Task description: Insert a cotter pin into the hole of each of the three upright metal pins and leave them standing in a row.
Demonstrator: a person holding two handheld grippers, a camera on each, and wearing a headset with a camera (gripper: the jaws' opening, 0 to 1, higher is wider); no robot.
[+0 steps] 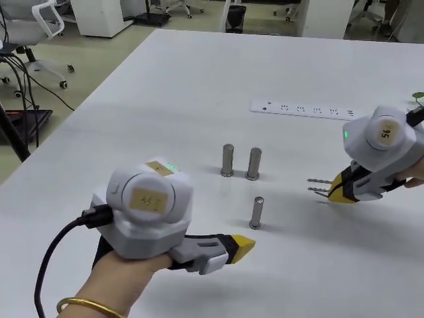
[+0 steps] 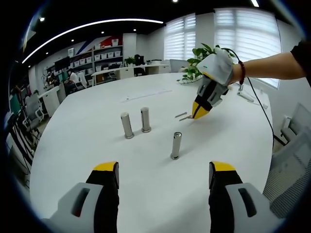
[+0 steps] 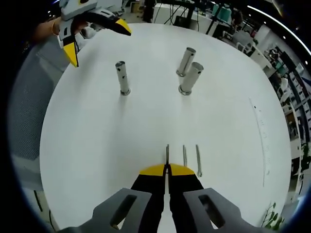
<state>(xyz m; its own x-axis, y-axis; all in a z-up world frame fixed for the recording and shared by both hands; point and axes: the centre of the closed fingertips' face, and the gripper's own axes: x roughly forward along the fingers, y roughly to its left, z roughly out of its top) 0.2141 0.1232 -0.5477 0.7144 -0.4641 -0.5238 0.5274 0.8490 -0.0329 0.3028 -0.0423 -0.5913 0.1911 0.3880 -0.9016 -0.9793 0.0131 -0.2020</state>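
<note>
At the near left corner of the tabletop (image 1: 165, 86), my left gripper (image 1: 242, 246) hovers with jaws wide apart, holding nothing and aimed at the work. Mid-tabletop stand the three pins, all upright: two (image 1: 227, 160) (image 1: 254, 163) side by side, and the third (image 1: 257, 212) alone nearer my edge, so not yet a row. Toward the right edge, my right gripper (image 1: 336, 189) sits low with its jaws pressed together, apparently on the tail of one cotter (image 3: 167, 154). Two more cotters (image 3: 184, 155) (image 3: 198, 160) lie flat just beside it.

The pick looks to be the step in hand. To do it well I should lift the cotter straight and keep it in line with the jaws. I should then steady the lone pin low on its shaft with the left gripper. That way the cotter can be fed level into the cross-hole without toppling the pin.
</note>
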